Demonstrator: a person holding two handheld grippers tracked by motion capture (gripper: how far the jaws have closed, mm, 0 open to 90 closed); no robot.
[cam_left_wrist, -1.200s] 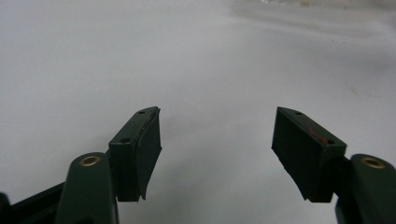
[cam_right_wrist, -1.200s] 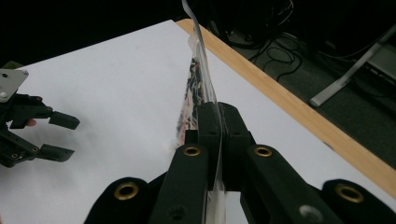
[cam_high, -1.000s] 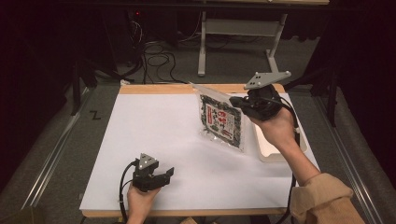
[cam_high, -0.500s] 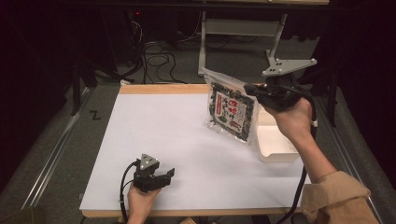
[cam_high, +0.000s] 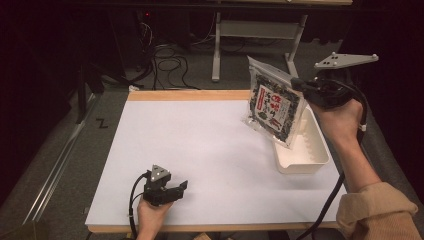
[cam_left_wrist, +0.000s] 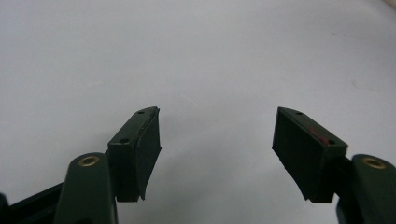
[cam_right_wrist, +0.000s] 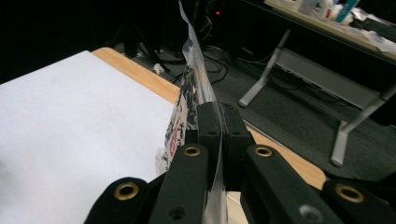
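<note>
A clear snack packet (cam_high: 274, 104) with black, white and red print hangs in the air over the table's right side. My right gripper (cam_high: 300, 89) is shut on its right edge, held up by a hand. In the right gripper view the packet (cam_right_wrist: 189, 88) runs edge-on between the closed jaws of the right gripper (cam_right_wrist: 218, 116). Just below the packet sits a white plastic tray (cam_high: 306, 155). My left gripper (cam_high: 181, 188) rests low near the table's front edge, open, and in the left gripper view that gripper (cam_left_wrist: 217, 135) has bare white table between its jaws.
The white table top (cam_high: 200, 145) has a wooden strip along its far edge (cam_high: 185, 95). Behind it lie floor cables (cam_high: 165, 60) and a metal desk frame (cam_high: 260, 30). A metal rail (cam_high: 60, 160) runs along the left side.
My right gripper has lifted the packet higher and carried it to the right, so it now hangs over the white tray. The left gripper has stayed put.
</note>
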